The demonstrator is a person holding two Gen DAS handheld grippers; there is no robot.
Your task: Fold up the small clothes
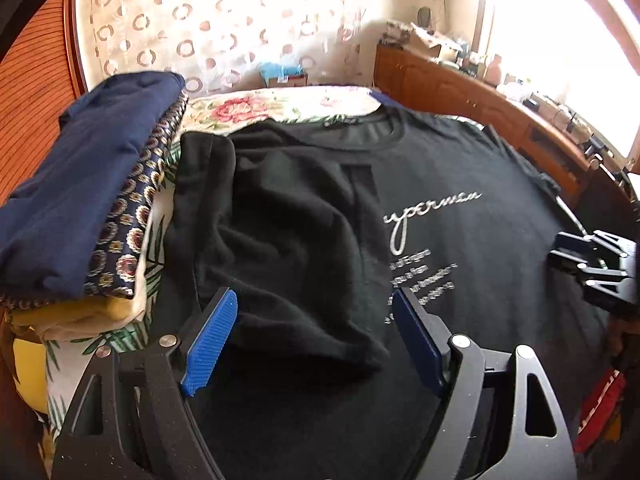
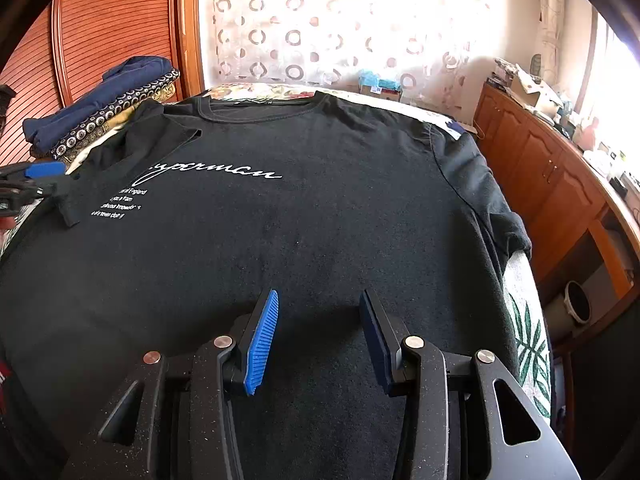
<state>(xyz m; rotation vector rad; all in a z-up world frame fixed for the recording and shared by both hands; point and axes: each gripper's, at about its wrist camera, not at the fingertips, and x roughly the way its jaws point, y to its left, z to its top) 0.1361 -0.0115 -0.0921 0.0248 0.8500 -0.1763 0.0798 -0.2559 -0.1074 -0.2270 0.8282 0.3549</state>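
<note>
A black T-shirt [image 1: 460,208] [image 2: 320,200] with white script lies face up, spread over the bed. Its left sleeve [image 1: 280,240] [image 2: 120,148] is folded inward onto the chest and lies rumpled. My left gripper [image 1: 314,300] [image 2: 32,180] hovers just over that folded sleeve, jaws wide open; the cloth lies beneath them and is not pinched. My right gripper [image 2: 320,296] [image 1: 592,264] stands open above the shirt's lower middle with nothing between its fingers. The right sleeve [image 2: 492,200] droops over the bed's right edge.
A stack of folded clothes [image 1: 80,184] [image 2: 100,100], navy on top, sits at the bed's far left corner. The floral bedcover [image 1: 280,104] shows beyond the collar. A wooden cabinet [image 2: 540,168] with clutter runs along the right side. A patterned curtain hangs behind.
</note>
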